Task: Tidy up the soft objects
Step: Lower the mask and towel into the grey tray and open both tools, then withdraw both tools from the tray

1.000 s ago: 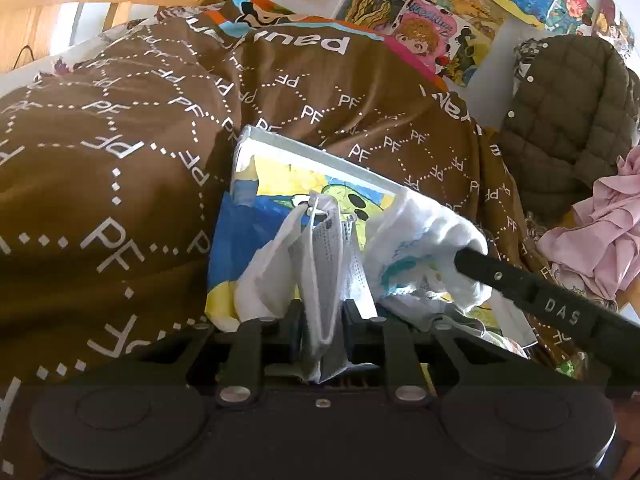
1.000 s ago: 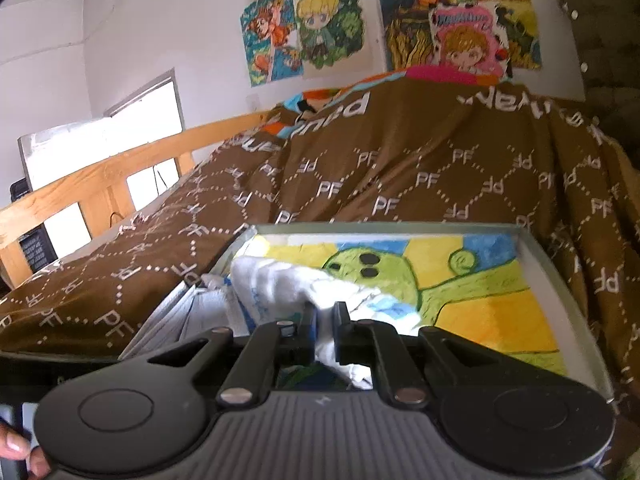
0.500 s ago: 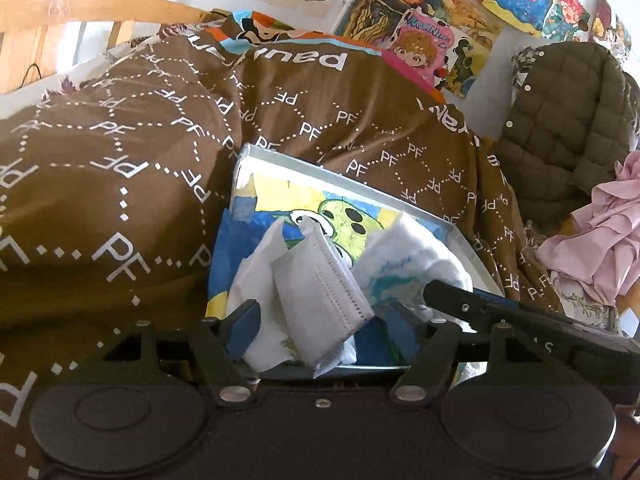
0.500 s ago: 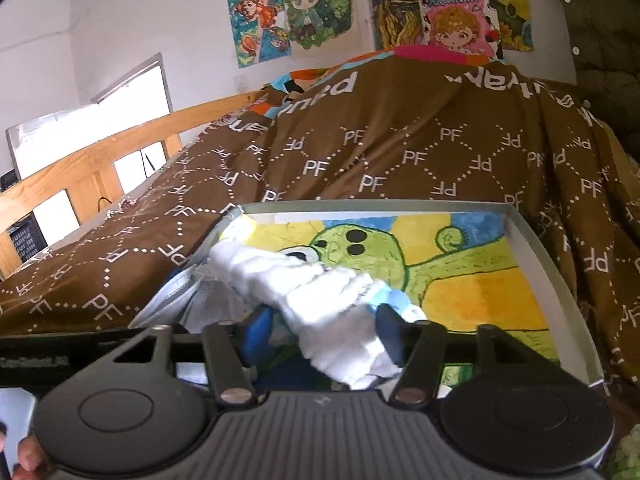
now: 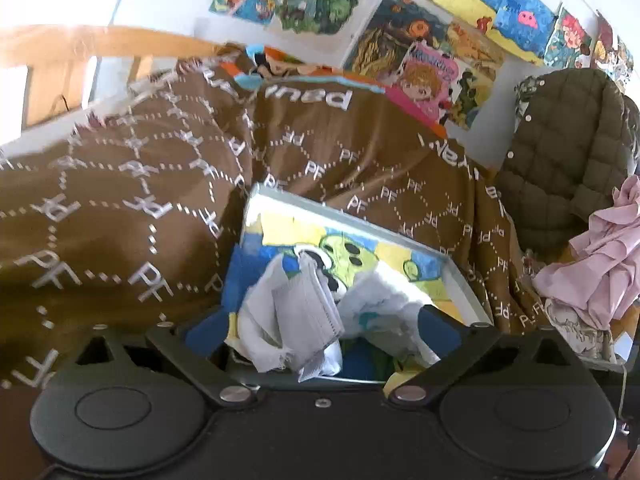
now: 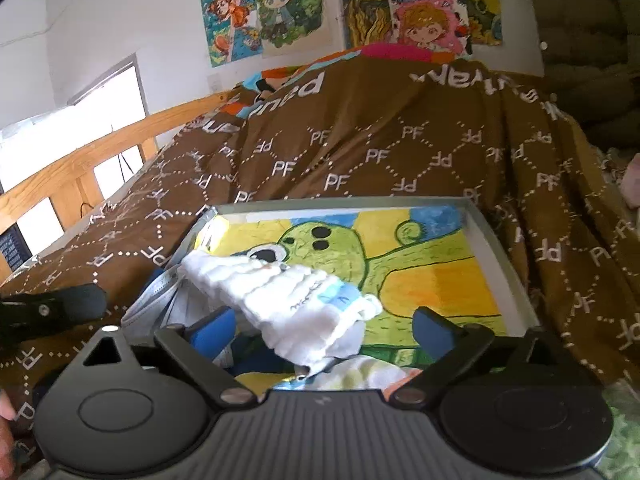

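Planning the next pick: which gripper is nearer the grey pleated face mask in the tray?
Left. The left gripper stands open around the face mask; the right gripper is open over the white cloth, mask off to its left.

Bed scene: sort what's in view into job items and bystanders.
Job:
- face masks
- white cloth
- tray

Bystanders:
- brown blanket
- green jacket
- pink garment
- posters
- wooden rail
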`<state>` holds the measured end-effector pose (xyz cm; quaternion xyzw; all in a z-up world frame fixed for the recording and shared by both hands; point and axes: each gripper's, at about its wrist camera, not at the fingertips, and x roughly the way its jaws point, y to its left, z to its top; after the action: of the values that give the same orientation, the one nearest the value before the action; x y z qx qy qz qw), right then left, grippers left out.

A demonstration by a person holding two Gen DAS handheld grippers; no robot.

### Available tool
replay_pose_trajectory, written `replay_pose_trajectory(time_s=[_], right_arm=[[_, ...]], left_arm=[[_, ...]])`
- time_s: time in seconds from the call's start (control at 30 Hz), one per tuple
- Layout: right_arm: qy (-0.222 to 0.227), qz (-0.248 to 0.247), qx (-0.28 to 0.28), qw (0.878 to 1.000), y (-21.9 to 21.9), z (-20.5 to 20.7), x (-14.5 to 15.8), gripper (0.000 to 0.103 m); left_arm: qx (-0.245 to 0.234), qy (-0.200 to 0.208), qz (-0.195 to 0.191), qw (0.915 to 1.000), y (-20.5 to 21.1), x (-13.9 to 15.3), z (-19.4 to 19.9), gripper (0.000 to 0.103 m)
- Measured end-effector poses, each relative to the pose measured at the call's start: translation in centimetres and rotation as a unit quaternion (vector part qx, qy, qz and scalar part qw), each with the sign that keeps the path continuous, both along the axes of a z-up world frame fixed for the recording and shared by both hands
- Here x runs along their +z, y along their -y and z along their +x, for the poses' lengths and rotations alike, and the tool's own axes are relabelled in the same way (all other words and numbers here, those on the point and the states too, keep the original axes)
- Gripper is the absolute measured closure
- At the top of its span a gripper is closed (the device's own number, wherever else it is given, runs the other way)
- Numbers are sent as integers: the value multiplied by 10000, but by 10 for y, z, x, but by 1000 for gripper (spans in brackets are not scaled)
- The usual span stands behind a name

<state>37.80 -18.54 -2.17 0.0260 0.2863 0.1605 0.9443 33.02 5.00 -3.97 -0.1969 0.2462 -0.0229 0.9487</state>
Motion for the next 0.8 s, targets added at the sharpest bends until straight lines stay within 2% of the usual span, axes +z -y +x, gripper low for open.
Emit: replay_pose_trajectory(time_s=[0.37,0.63,0.8], right_arm=[[721,267,-115,9970,22,-52,46,0],[1395,614,-116,9882,33,-101,81,0],[1678,684,-103,9834,37,-132,90,0]], left_arm=[[49,537,491,9973,15,38,-53,1],[199,918,784,9925,20,64,-98,1],[315,1148,1032,9875,24,74,-131,1]])
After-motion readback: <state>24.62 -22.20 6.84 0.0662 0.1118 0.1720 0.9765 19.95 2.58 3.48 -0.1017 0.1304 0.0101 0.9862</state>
